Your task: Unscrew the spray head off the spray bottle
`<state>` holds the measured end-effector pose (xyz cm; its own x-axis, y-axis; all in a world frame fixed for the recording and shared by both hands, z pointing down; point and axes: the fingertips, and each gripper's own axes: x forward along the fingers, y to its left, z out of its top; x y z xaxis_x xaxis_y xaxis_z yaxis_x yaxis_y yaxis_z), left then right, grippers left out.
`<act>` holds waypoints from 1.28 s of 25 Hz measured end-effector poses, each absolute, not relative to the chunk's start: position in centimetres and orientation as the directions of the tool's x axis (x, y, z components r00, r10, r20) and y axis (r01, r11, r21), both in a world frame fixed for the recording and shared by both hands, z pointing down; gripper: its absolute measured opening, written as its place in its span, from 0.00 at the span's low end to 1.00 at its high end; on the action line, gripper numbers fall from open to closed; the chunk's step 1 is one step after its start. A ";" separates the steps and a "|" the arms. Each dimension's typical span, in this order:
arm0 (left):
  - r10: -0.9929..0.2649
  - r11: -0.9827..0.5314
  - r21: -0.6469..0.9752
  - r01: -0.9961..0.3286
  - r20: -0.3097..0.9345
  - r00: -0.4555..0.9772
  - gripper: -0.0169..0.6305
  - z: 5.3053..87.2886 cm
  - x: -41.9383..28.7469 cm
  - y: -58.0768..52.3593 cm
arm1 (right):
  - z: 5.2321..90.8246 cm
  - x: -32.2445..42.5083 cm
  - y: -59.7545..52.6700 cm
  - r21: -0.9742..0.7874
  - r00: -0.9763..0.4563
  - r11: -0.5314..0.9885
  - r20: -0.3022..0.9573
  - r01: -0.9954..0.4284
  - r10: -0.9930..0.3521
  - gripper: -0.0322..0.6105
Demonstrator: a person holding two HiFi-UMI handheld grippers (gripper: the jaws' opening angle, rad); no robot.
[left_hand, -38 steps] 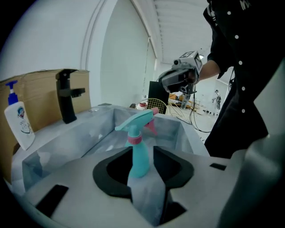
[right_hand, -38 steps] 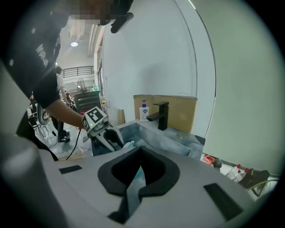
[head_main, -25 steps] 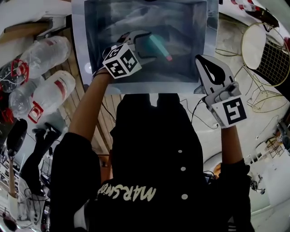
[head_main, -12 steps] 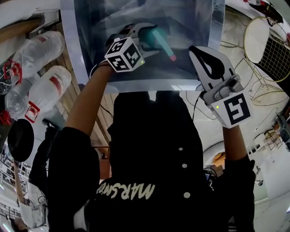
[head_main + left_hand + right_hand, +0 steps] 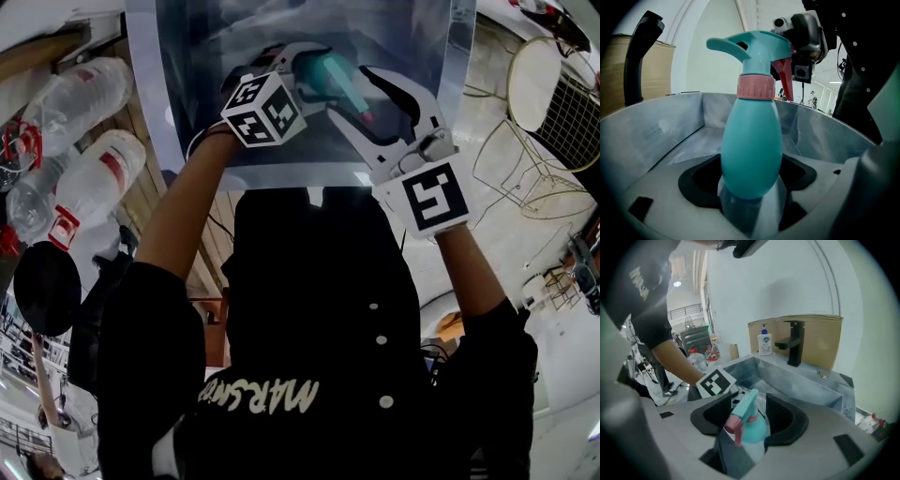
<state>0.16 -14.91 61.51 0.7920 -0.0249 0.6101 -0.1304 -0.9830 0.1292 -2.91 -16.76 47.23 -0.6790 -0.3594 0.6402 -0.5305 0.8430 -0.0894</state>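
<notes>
While left gripper [image 5: 298,73] fingers clamp the teal spray bottle [image 5: 339,84] body over the sink [image 5: 141,94], right gripper [image 5: 380,105] fingers, just opened wide, straddle its spray head [image 5: 749,405] without pressing. Sink walls stand well apart. Only the right gripper view shows the faucet [image 5: 793,344].

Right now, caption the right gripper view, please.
Right gripper, jaws just opened, brackets the pink-triggered spray head of a teal plastic spray bottle over a grey sink.
</notes>
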 end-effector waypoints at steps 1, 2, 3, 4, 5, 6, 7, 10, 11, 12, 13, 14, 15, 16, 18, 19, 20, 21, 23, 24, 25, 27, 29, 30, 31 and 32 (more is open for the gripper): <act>-0.027 -0.982 0.130 -0.134 0.610 0.792 0.63 61.5 0.2 -14.9 | 48.1 -2.9 -17.0 -0.056 -0.655 0.836 0.651 -0.546 -0.384 0.42; -0.029 -0.982 0.131 -0.137 0.611 0.791 0.63 61.5 0.2 -15.0 | 48.9 -2.9 -17.2 -0.034 -0.635 0.827 0.658 -0.561 -0.404 0.42; -0.032 -0.981 0.131 -0.140 0.611 0.791 0.63 61.5 0.3 -14.9 | 49.6 -3.1 -17.2 -0.026 -0.624 0.820 0.664 -0.571 -0.413 0.42; -0.034 -0.981 0.130 -0.142 0.610 0.792 0.63 61.5 0.3 -14.9 | 50.2 -3.3 -17.2 -0.026 -0.619 0.818 0.667 -0.575 -0.415 0.42; -0.035 -0.981 0.130 -0.144 0.609 0.792 0.63 61.5 0.4 -14.9 | 50.6 -3.5 -17.3 -0.024 -0.620 0.818 0.666 -0.574 -0.415 0.41; -0.036 -0.981 0.131 -0.146 0.608 0.793 0.63 61.5 0.4 -15.0 | 50.8 -3.7 -17.4 -0.017 -0.622 0.821 0.662 -0.570 -0.418 0.38; -0.038 -0.980 0.133 -0.149 0.607 0.794 0.63 61.5 0.4 -15.0 | 50.8 -3.8 -17.5 -0.007 -0.626 0.826 0.656 -0.564 -0.422 0.31; -0.043 -0.979 0.134 -0.154 0.603 0.796 0.63 61.4 0.5 -15.1 | 50.6 -4.0 -17.5 0.019 -0.637 0.848 0.651 -0.530 -0.413 0.28; -0.043 -0.979 0.133 -0.153 0.602 0.798 0.63 61.4 0.5 -15.1 | 50.6 -4.0 -17.4 0.023 -0.646 0.860 0.649 -0.510 -0.401 0.28; -0.040 -0.980 0.130 -0.148 0.600 0.799 0.63 61.4 0.5 -15.0 | 50.6 -4.0 -17.2 0.023 -0.661 0.876 0.646 -0.482 -0.381 0.28; -0.035 -0.982 0.128 -0.139 0.599 0.800 0.63 61.4 0.5 -15.0 | 50.6 -4.1 -17.1 0.019 -0.681 0.895 0.642 -0.446 -0.353 0.27; -0.028 -0.984 0.127 -0.129 0.598 0.801 0.63 61.4 0.5 -14.9 | 50.6 -4.2 -16.9 0.012 -0.703 0.916 0.637 -0.401 -0.316 0.27; -0.021 -0.985 0.126 -0.119 0.597 0.802 0.63 61.4 0.5 -14.8 | 50.6 -4.3 -16.7 0.004 -0.726 0.938 0.631 -0.347 -0.272 0.27; -0.015 -0.986 0.126 -0.111 0.594 0.804 0.63 61.4 0.5 -14.7 | 50.6 -4.4 -16.5 -0.002 -0.749 0.959 0.626 -0.282 -0.219 0.27; 0.001 -0.988 0.126 -0.090 0.586 0.810 0.63 61.4 0.5 -14.7 | 50.6 -4.3 -16.1 -0.008 -0.776 0.993 0.625 -0.118 -0.087 0.27; 0.012 -0.989 0.125 -0.075 0.583 0.812 0.63 61.4 0.6 -14.6 | 50.6 -4.3 -15.7 -0.006 -0.778 1.000 0.628 -0.021 -0.013 0.27; 0.025 -0.990 0.125 -0.059 0.581 0.813 0.63 61.4 0.6 -14.5 | 50.6 -4.1 -15.4 -0.001 -0.773 0.997 0.632 0.077 0.060 0.27; 0.037 -0.991 0.127 -0.046 0.581 0.813 0.63 61.4 0.6 -14.4 | 50.6 -4.1 -15.1 0.002 -0.763 0.986 0.633 0.166 0.127 0.27; 0.047 -0.990 0.138 -0.042 0.580 0.813 0.63 61.5 0.6 -14.5 | 50.6 -4.2 -15.1 -0.006 -0.744 0.960 0.631 0.279 0.220 0.27; 0.047 -0.988 0.145 -0.047 0.579 0.814 0.63 61.4 0.6 -14.6 | 50.6 -4.3 -15.3 -0.014 -0.736 0.952 0.631 0.305 0.245 0.28; 0.046 -0.988 0.149 -0.050 0.579 0.814 0.63 61.4 0.6 -14.7 | 50.5 -4.4 -15.4 -0.023 -0.731 0.949 0.632 0.315 0.258 0.28; 0.046 -0.987 0.153 -0.052 0.579 0.814 0.63 61.3 0.8 -14.7 | 50.4 -4.4 -15.5 -0.044 -0.735 0.955 0.628 0.294 0.255 0.28; 0.047 -0.986 0.157 -0.055 0.581 0.813 0.63 61.3 0.8 -14.7 | 50.4 -4.2 -15.7 -0.063 -0.755 0.974 0.621 0.219 0.210 0.29; 0.047 -0.985 0.160 -0.057 0.581 0.813 0.63 61.3 0.7 -14.7 | 50.4 -3.9 -16.0 -0.072 -0.761 0.984 0.625 0.166 0.174 0.31; 0.047 -0.985 0.162 -0.059 0.580 0.813 0.63 61.3 0.7 -14.7 | 50.4 -3.4 -16.3 -0.080 -0.766 0.991 0.629 0.105 0.132 0.33; 0.047 -0.985 0.163 -0.060 0.580 0.814 0.63 61.3 0.7 -14.7 | 50.3 -2.7 -16.7 -0.086 -0.771 0.995 0.631 0.042 0.087 0.35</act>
